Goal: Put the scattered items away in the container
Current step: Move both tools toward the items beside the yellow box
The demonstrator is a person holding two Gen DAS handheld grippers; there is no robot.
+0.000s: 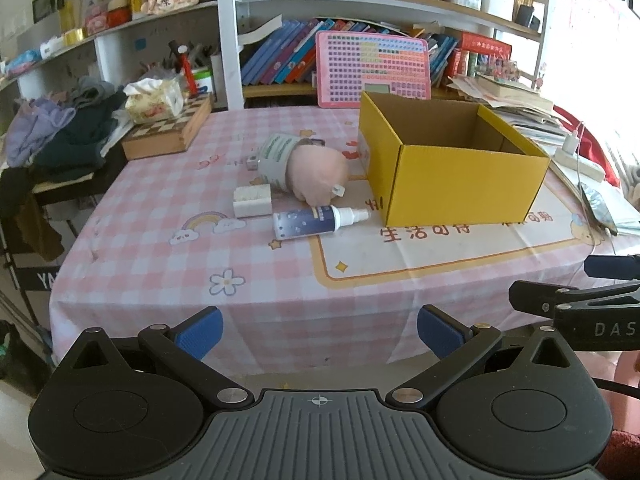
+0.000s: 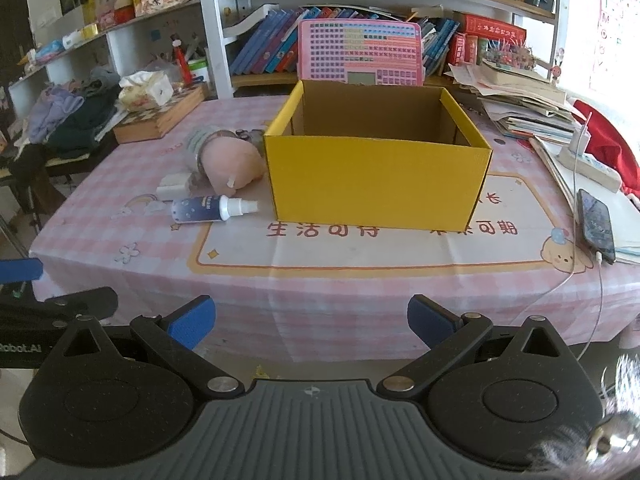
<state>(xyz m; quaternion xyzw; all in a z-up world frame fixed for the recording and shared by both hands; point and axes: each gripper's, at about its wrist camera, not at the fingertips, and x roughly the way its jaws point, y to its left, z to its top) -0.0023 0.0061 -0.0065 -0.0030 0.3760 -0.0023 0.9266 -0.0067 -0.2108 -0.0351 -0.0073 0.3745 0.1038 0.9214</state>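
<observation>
Both grippers, left gripper [image 1: 320, 330] and right gripper [image 2: 311, 322], are hovering fully open and empty at lower frame, while the spray bottle [image 1: 316, 220], probably light, rigid and slippery, best gripped mid-barrel, is lying centre-frame beside the yellow box [image 1: 460, 176].

Pink checked table [image 1: 160, 264], yellow box [image 1: 452, 184], spray bottle [image 1: 316, 222], pink plush [image 1: 316, 174], white block [image 1: 253, 201], chessboard box [image 1: 168, 134]

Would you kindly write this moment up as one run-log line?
stage: start | left hand-held gripper: open, empty | right hand-held gripper: open, empty | yellow box: empty | spray bottle: on tablecloth, outside the box
</observation>
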